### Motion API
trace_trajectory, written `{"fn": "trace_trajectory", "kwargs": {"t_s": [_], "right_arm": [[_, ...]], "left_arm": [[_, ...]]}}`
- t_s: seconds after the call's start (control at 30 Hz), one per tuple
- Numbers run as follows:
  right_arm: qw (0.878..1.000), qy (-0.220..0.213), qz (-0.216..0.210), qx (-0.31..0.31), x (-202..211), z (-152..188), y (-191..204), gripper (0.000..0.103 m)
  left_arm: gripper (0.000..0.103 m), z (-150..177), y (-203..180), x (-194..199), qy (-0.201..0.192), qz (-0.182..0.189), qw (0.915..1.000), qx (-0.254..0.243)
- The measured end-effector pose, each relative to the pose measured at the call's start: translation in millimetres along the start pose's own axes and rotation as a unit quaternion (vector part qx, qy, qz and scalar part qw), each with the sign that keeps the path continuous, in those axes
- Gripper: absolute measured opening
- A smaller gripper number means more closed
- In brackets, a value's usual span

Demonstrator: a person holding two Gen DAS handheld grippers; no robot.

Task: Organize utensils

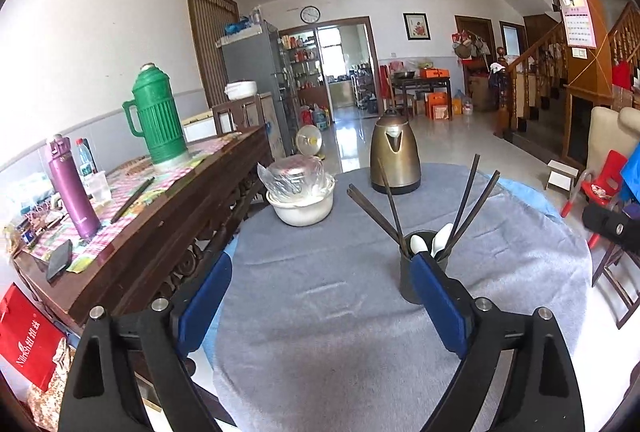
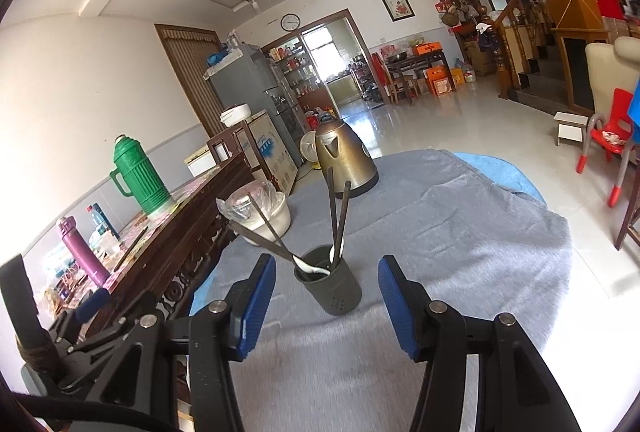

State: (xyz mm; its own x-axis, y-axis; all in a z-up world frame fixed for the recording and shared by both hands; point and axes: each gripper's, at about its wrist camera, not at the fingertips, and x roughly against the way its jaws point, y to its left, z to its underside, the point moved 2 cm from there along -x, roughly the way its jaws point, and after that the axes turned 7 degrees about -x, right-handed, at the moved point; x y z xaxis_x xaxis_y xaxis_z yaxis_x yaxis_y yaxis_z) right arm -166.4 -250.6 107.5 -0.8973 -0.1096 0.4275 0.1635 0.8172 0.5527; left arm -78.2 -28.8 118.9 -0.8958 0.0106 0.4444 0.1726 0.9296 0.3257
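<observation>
I hold my left gripper with its ribbed blue pads spread wide over bare grey cloth, and my right gripper with its pads apart and clamped on nothing, the holder beyond them. The dark, matte, cylindrical holder stands upright on the fuzzy grey tablecloth, toward the round table's near edge. Slim dark chopsticks fan out of it, with glossy white spoons, while the brassy metal kettle sits at the far edge.
</observation>
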Motion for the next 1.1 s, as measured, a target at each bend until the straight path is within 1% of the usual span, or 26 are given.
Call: {"fn": "trace_trajectory", "kwargs": {"t_s": [0.37,0.77,0.93,1.1], "right_arm": [[0.999,0.026,-0.003,0.023,9,24,10,0.058],[0.999,0.029,-0.007,0.035,21,44,22,0.058],[0.999,0.022,-0.003,0.027,28,51,27,0.058],[1.0,0.009,0.007,0.028,29,55,30,0.058]], "left_arm": [[0.094,3,4,27,-0.012,-0.016,0.9998,-0.003],[0.095,17,16,47,-0.01,-0.026,0.9996,0.005],[0.095,26,23,57,-0.008,-0.024,0.9996,0.01],[0.096,29,26,57,-0.005,-0.025,0.9996,0.007]]}}
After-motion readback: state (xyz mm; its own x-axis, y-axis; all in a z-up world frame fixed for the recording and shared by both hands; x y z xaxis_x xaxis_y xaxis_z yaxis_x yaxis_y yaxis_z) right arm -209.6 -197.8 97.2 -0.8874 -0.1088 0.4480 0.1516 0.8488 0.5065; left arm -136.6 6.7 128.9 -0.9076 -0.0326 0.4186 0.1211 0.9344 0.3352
